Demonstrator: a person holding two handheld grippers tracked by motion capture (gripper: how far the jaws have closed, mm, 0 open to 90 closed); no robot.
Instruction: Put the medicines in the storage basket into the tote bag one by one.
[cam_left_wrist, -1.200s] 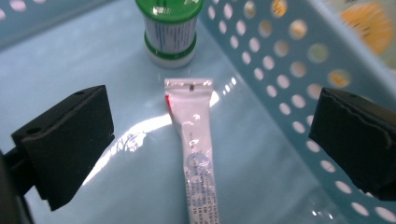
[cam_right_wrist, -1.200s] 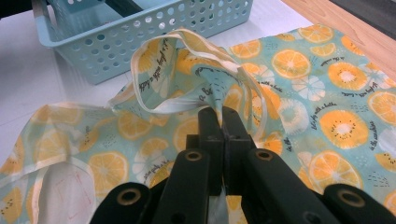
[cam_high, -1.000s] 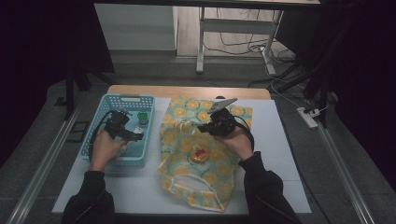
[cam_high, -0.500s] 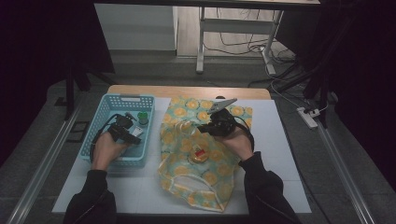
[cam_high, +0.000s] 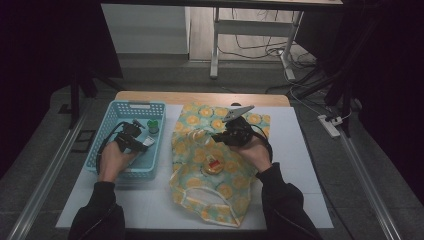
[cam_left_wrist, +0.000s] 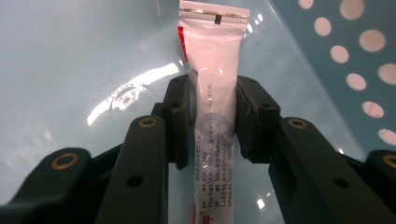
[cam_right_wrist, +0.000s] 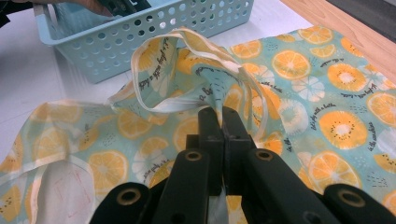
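Left claw (cam_high: 141, 143): I have it down inside the blue basket (cam_high: 111, 125), on the left of the counter (cam_high: 300, 165). Its jaws have just been closing around a white tube (cam_left_wrist: 215, 93).
Left claw grip: in the left gripper view both pads sit against the sides of the tube, one on each side, so I read it as pinching the tube.
Tube: it lies flat on the pale basket floor, its crimped silver end pointing away from the claw, its printed body running back between the jaws. A red edge shows along one side near the crimp.
Left arm: my forearm, in a dark sleeve, comes in from the bottom of the high view and angles up over the basket's near rim; the hand is wrapped round the claw's body, the claw pointing forward and down into the basket.
Right claw (cam_right_wrist: 222, 116): pressed together, with a fold of the orange-print bag (cam_right_wrist: 322, 84) caught between the jaws.
Right arm: the forearm runs up over the lower half of the bag (cam_high: 220, 165), wrist bent slightly inward, the hand gripping the claw above the bag's middle.
Bag: spread flat on the counter just right of the basket, its cloth handles looped up near the claw.
Green object (cam_high: 153, 126): small, standing in the basket just beyond the left claw; I cannot tell what it is.
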